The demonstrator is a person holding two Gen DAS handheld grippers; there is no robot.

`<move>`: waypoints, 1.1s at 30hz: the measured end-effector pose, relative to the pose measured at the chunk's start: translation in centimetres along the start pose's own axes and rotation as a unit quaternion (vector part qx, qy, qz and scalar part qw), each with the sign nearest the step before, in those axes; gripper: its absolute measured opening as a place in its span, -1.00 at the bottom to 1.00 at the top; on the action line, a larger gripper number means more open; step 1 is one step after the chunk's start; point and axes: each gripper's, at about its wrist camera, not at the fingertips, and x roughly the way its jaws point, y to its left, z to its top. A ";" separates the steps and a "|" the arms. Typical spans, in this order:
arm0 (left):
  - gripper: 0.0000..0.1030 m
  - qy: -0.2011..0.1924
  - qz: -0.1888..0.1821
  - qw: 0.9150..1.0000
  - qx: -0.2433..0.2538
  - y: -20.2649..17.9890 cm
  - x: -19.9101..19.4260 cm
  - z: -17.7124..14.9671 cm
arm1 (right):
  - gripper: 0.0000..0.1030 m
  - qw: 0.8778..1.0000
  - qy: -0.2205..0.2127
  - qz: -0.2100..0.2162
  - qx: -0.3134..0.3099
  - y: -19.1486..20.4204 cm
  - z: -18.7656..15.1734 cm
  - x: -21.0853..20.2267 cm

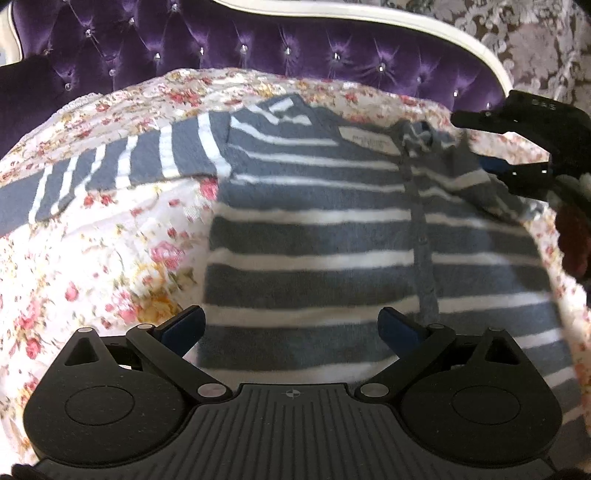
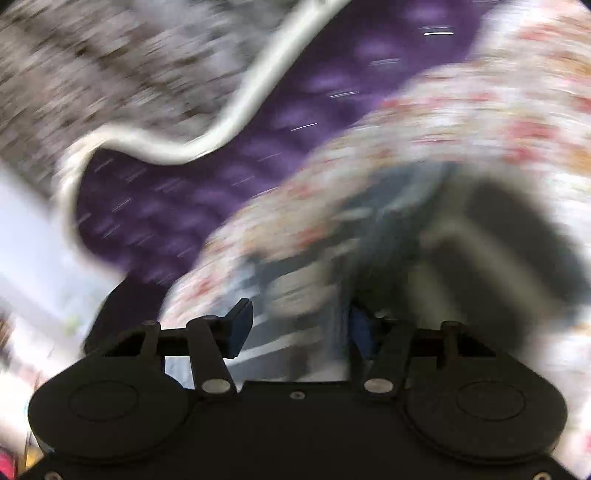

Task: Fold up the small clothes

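A small grey cardigan with white stripes [image 1: 317, 236] lies flat on a floral bedspread [image 1: 92, 258], its left sleeve [image 1: 110, 166] stretched out to the left. My left gripper [image 1: 291, 328] is open and empty, hovering over the cardigan's lower hem. My right gripper [image 1: 495, 147] shows in the left wrist view at the cardigan's right shoulder, with the fabric there bunched up. In the blurred right wrist view my right gripper [image 2: 299, 328] has its jaws apart with striped fabric [image 2: 295, 295] between them.
A purple tufted headboard [image 1: 258, 48] with a white frame [image 1: 443, 29] stands behind the bed. Patterned grey wallpaper [image 1: 535, 44] is at the upper right. The right wrist view is strongly motion-blurred.
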 end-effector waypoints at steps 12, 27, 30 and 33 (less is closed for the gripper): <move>0.96 -0.001 -0.033 0.999 -0.022 -0.1 1.4 4.1 | 0.23 0.995 -0.066 -0.071 -0.015 0.3 1.7 -3.6; 0.95 -0.035 -0.057 0.994 0.090 -11.8 4.8 11.9 | 0.37 0.952 -0.096 -0.291 -0.017 -1.8 2.4 -6.6; 0.68 -0.028 -0.055 0.993 0.096 -13.6 6.2 12.9 | 0.52 0.937 -0.105 -0.331 -0.040 -1.7 2.6 -7.3; 0.54 -0.012 -0.050 0.994 0.092 -15.1 7.9 13.7 | 0.58 0.920 -0.112 -0.371 -0.058 -1.7 2.7 -8.0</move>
